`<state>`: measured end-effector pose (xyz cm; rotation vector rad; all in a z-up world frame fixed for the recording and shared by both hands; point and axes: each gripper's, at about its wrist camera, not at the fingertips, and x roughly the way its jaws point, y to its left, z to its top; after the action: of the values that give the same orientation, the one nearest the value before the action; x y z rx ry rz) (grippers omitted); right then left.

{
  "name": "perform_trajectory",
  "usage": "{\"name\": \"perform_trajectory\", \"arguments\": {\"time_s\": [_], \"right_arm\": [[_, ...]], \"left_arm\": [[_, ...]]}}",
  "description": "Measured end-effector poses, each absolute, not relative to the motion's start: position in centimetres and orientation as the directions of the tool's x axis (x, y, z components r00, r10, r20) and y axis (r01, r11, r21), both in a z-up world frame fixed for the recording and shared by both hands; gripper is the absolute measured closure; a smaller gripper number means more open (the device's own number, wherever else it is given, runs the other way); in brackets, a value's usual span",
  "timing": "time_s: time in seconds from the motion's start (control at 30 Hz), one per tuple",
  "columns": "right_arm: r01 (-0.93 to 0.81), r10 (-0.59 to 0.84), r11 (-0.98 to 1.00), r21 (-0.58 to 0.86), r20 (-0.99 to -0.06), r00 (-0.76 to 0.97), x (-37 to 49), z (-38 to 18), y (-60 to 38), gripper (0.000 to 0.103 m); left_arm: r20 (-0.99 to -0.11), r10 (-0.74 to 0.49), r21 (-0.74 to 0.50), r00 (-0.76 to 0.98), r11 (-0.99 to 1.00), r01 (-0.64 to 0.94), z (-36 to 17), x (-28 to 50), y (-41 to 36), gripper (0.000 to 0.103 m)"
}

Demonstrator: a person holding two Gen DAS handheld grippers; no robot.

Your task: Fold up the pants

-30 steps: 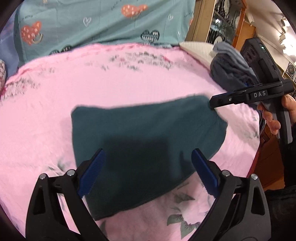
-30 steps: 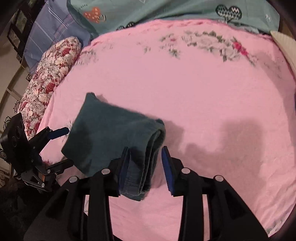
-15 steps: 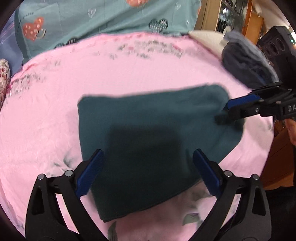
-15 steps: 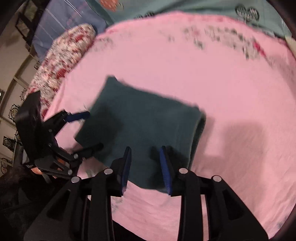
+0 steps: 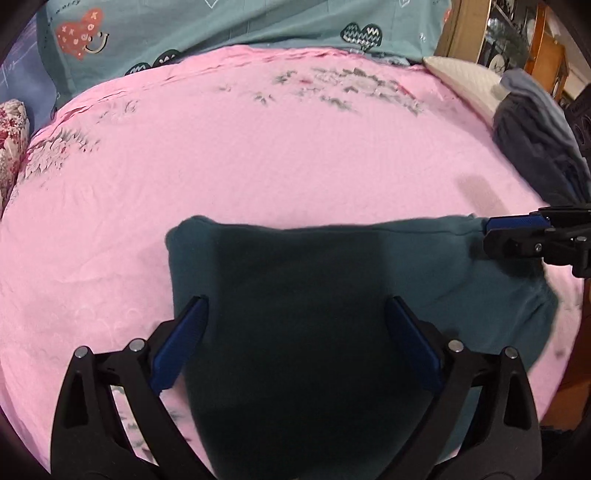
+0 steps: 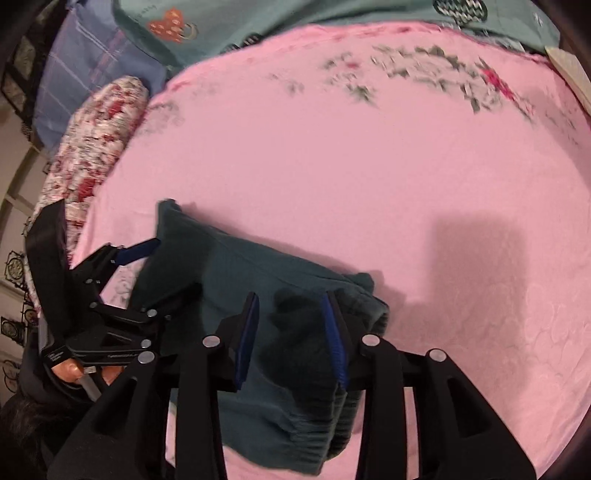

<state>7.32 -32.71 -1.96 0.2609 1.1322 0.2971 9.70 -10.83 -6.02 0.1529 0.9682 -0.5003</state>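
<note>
The dark teal pants (image 5: 295,314) lie folded into a thick rectangle on the pink bedsheet (image 5: 258,147). My left gripper (image 5: 295,332) is wide open just above the folded pants, holding nothing. It shows at the left of the right wrist view (image 6: 162,266), over the pants' left end. My right gripper (image 6: 291,325) is open, its jaws apart over the waistband end of the pants (image 6: 288,369), not clamped on them. In the left wrist view it (image 5: 491,236) sits at the pants' far right corner.
A grey-blue clothes pile (image 5: 532,140) and a white pillow (image 5: 461,81) lie at the bed's right edge. A floral bolster (image 6: 92,155) lies at the left. A teal heart-print blanket (image 5: 221,29) runs along the back.
The right gripper let go of the folded edge and opened. The pants were laid flat. The left gripper moved lower and closer over them, staying open.
</note>
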Motion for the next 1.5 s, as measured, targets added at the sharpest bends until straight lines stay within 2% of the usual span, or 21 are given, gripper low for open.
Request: {"name": "perform_trajectory", "arguments": {"time_s": [0.03, 0.13, 0.17, 0.2, 0.27, 0.37, 0.47, 0.63, 0.77, 1.1, 1.2, 1.37, 1.4, 1.43, 1.5], "right_arm": [[-0.107, 0.361, 0.931, 0.350, -0.835, 0.416, 6.8, -1.0, -32.9, 0.063], [-0.132, 0.355, 0.933, 0.334, -0.800, 0.484, 4.4, 2.3, -34.1, 0.045], [-0.132, 0.346, 0.937, 0.325, -0.798, 0.494, 3.8, 2.7, -34.4, 0.032], [-0.125, 0.335, 0.941, 0.315, -0.801, 0.497, 3.1, 2.8, -34.9, 0.015], [-0.087, 0.317, 0.945, 0.316, -0.809, 0.495, 2.0, 1.8, -36.5, 0.004], [-0.060, 0.367, 0.921, 0.385, -0.806, 0.465, 1.4, -0.8, -37.9, 0.004], [-0.037, 0.400, 0.901, 0.432, -0.797, 0.453, 1.3, -3.1, -37.8, 0.004], [-0.034, 0.470, 0.861, 0.507, -0.770, 0.432, 2.0, -5.0, -37.0, 0.004], [-0.046, 0.487, 0.854, 0.518, -0.765, 0.422, 2.5, -5.3, -36.2, 0.004], [-0.080, 0.563, 0.807, 0.585, -0.722, 0.403, 2.5, -5.4, -35.6, 0.004], [-0.101, 0.581, 0.800, 0.592, -0.719, 0.381, 2.4, -5.4, -34.9, 0.004], [-0.122, 0.591, 0.796, 0.593, -0.718, 0.368, 2.3, -5.4, -34.6, 0.004], [-0.121, 0.594, 0.793, 0.597, -0.714, 0.370, 2.4, -5.4, -34.5, 0.004], [-0.122, 0.592, 0.795, 0.595, -0.715, 0.372, 2.5, -5.4, -34.3, 0.004], [-0.135, 0.574, 0.810, 0.570, -0.728, 0.375, 2.8, -5.4, -33.7, 0.008]], "left_arm": [[-0.802, -0.364, -0.118, 0.474, 0.874, 0.472, -5.0, 9.2, -10.1, 0.005], [-0.750, -0.409, -0.123, 0.520, 0.858, 0.498, -2.3, 7.2, -7.5, 0.004], [-0.743, -0.412, -0.119, 0.527, 0.857, 0.501, -1.8, 7.0, -6.9, 0.003], [-0.739, -0.414, -0.120, 0.532, 0.857, 0.500, -1.6, 6.5, -5.6, 0.002], [-0.743, -0.416, -0.141, 0.524, 0.863, 0.486, -1.9, 6.5, -3.4, 0.002], [-0.768, -0.412, -0.195, 0.491, 0.880, 0.433, -3.6, 7.8, -1.4, 0.002], [-0.779, -0.457, -0.294, 0.429, 0.871, 0.395, -5.5, 9.3, -1.2, 0.002], [-0.786, -0.481, -0.324, 0.389, 0.856, 0.402, -7.2, 9.9, -3.3, 0.002], [-0.800, -0.456, -0.287, 0.389, 0.861, 0.419, -7.5, 9.6, -4.9, 0.002], [-0.767, -0.545, -0.415, 0.339, 0.824, 0.385, -7.3, 9.8, -4.6, 0.004], [-0.748, -0.599, -0.491, 0.285, 0.789, 0.368, -7.2, 10.3, -4.3, 0.014], [-0.754, -0.605, -0.500, 0.258, 0.782, 0.372, -7.3, 10.1, -4.4, 0.018], [-0.760, -0.597, -0.492, 0.257, 0.787, 0.374, -7.3, 10.1, -4.6, 0.023], [-0.765, -0.591, -0.488, 0.256, 0.791, 0.369, -7.3, 10.1, -4.7, 0.040], [-0.765, -0.598, -0.510, 0.241, 0.789, 0.342, -7.8, 10.6, -4.5, 0.063]]}}
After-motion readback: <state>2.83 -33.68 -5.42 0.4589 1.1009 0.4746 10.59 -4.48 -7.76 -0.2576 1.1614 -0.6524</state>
